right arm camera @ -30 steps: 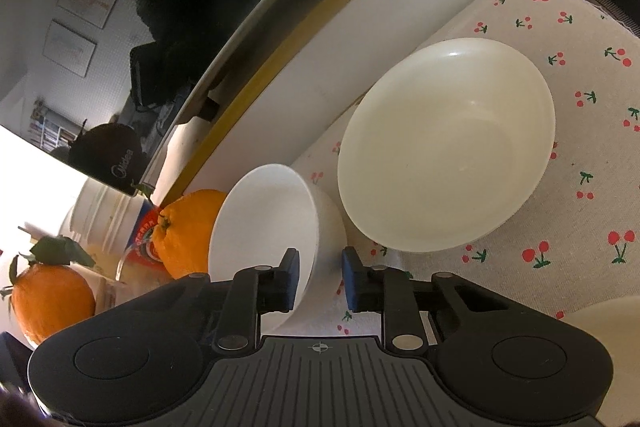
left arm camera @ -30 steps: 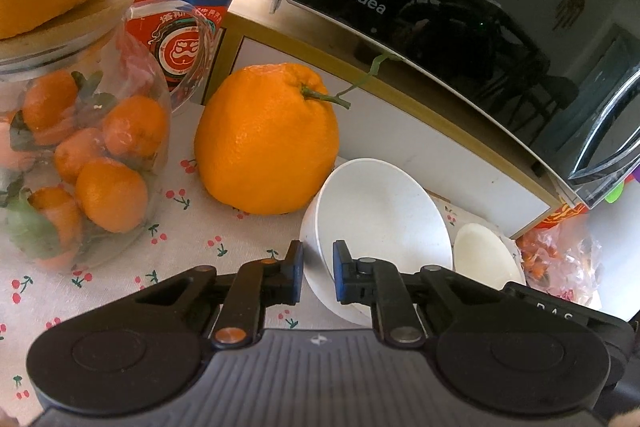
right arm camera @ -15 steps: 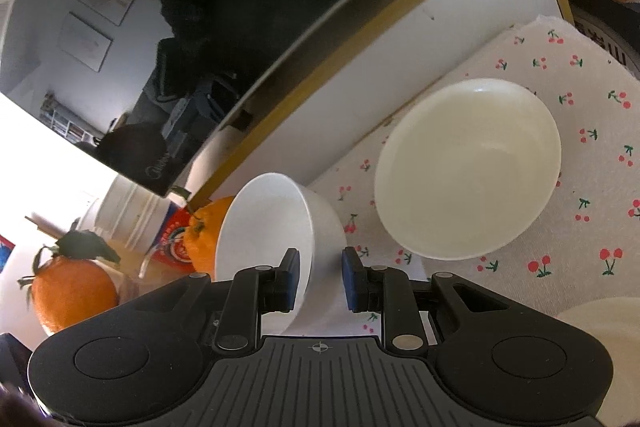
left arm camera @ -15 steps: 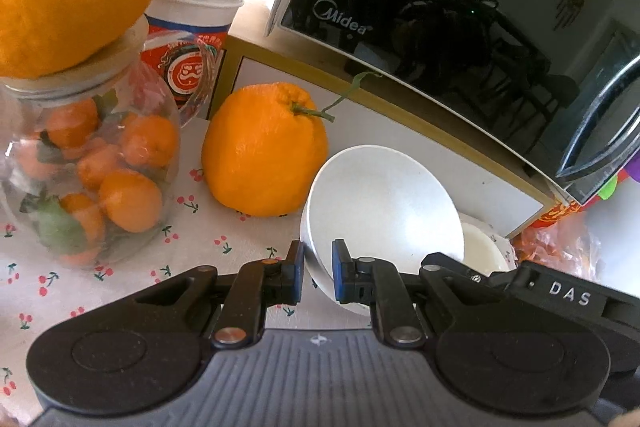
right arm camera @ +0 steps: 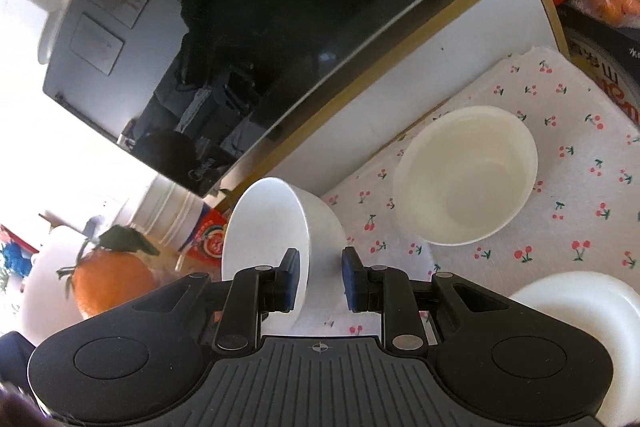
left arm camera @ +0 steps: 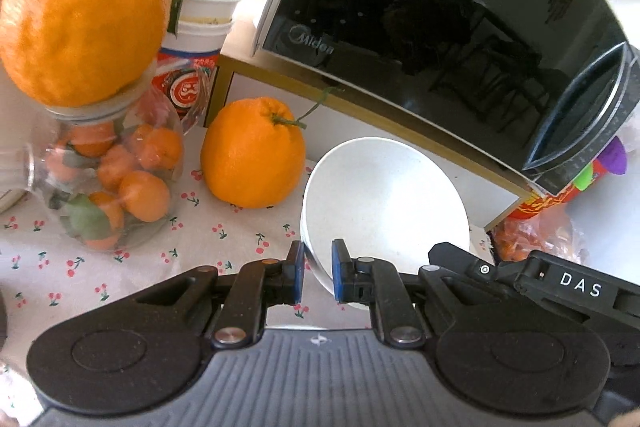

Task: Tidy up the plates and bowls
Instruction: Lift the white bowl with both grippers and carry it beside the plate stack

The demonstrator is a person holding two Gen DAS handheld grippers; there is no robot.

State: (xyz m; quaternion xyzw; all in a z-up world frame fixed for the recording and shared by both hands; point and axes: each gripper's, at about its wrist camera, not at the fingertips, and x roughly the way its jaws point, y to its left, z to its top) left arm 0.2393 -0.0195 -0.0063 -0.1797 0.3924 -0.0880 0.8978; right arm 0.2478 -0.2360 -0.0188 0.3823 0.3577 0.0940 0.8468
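- left gripper point(left arm camera: 316, 277) was clamped on the near rim of a tilted white bowl point(left arm camera: 384, 203), up off the cherry-print cloth point(left arm camera: 224, 247)
- right gripper point(right arm camera: 320, 279) pinched that same bowl's wall
- a cream bowl point(right arm camera: 466, 177) sat on the cloth further right

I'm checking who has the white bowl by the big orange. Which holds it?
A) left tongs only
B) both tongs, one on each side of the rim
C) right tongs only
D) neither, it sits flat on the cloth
B: the left tongs pinch the bowl rim, and the right tongs clamp its wall from the other side, with the bowl tilted off the cloth.
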